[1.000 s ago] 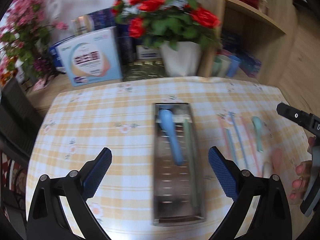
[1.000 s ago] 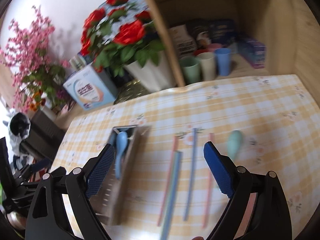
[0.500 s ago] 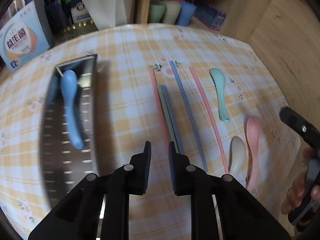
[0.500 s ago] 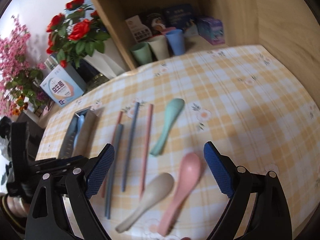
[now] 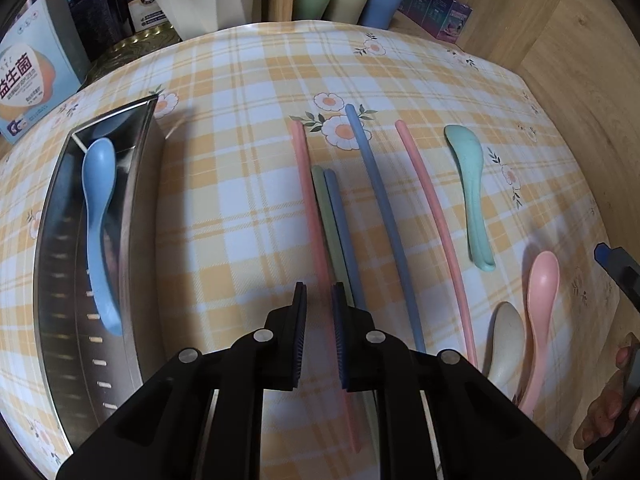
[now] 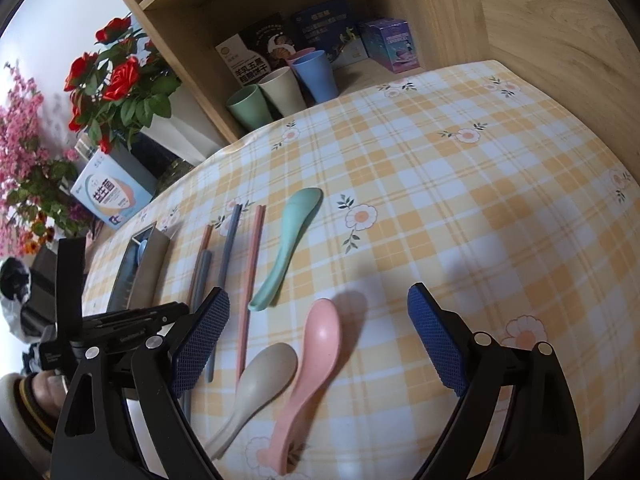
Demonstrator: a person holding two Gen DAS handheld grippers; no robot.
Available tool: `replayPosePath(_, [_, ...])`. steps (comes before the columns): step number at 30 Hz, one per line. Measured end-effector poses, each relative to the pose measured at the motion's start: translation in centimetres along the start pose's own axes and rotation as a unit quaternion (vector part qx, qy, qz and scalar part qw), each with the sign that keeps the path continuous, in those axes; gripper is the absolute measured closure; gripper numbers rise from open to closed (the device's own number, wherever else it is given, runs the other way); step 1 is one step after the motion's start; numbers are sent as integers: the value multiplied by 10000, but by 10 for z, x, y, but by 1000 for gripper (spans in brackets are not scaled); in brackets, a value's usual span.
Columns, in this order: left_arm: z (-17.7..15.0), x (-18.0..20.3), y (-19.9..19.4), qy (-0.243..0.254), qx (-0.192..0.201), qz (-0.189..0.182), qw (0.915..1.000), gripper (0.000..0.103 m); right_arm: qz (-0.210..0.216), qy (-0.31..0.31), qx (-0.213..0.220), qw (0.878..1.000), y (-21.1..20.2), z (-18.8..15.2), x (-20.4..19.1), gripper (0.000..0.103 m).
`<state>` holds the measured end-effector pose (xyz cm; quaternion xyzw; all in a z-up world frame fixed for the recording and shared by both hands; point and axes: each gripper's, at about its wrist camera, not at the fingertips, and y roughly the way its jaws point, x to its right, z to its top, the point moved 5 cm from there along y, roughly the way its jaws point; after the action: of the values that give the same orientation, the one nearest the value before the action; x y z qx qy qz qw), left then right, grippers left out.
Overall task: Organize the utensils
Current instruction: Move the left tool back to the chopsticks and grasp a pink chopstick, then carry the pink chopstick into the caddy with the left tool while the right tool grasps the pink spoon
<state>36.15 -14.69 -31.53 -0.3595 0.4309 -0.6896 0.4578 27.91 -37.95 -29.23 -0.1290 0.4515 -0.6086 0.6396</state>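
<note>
A steel tray (image 5: 138,216) at the left holds a blue spoon (image 5: 98,216); the tray also shows in the right wrist view (image 6: 150,268). Pink (image 5: 310,208), green (image 5: 326,216) and blue (image 5: 378,208) chopsticks lie in the middle of the checked cloth. Teal (image 5: 472,192), pink (image 5: 540,300) and beige (image 5: 506,336) spoons lie at the right. My left gripper (image 5: 319,320) is nearly shut, its jaws on either side of the leftmost pink chopstick, low over the cloth. My right gripper (image 6: 318,336) is open and empty above the pink spoon (image 6: 316,352) and the beige spoon (image 6: 260,380).
Cups (image 6: 280,90) and boxes (image 6: 388,44) stand in a wooden shelf at the back. A white pot of red flowers (image 6: 120,88) and a blue-white box (image 5: 28,80) stand behind the table. A wooden wall (image 5: 580,60) borders the table's right side.
My left gripper went from wide open over the tray to the right, closed to a narrow gap and came down over the leftmost pink chopstick. My right gripper moved right, over the spoons, still open.
</note>
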Motion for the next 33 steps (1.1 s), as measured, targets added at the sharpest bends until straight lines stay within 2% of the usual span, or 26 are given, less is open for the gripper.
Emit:
replayPosePath(12, [24,1,12,211,121,218,9995,91,-6,79,-21,10000,1,-2,7,16])
replayPosePath(15, [24,2,12,299,191,364,9987,96,-21,83,-24,10000,0,-2,8,16])
replayPosePath(21, [16,-5,5,83,222,181,9996,97,-85,40,-96,9999,-1,-8,12,16])
replayPosePath(24, [9,-5,-12,20,357,88,9993,97,-34,41,-156,9999,-3,-13,14,16])
replayPosePath(29, [-4,-10,-56,-258,702,-142,9971,97,11,-189,-496,9986,0,-37,5,35])
replayPosePath(31, [-12,-10,-73,-266,851,-203,9958,97,84,-242,-650,9976,2,-48,0,48])
replayPosePath(33, [-19,-9,-86,-191,963,-169,9950,97,135,-315,-798,9962,4,-60,-7,54])
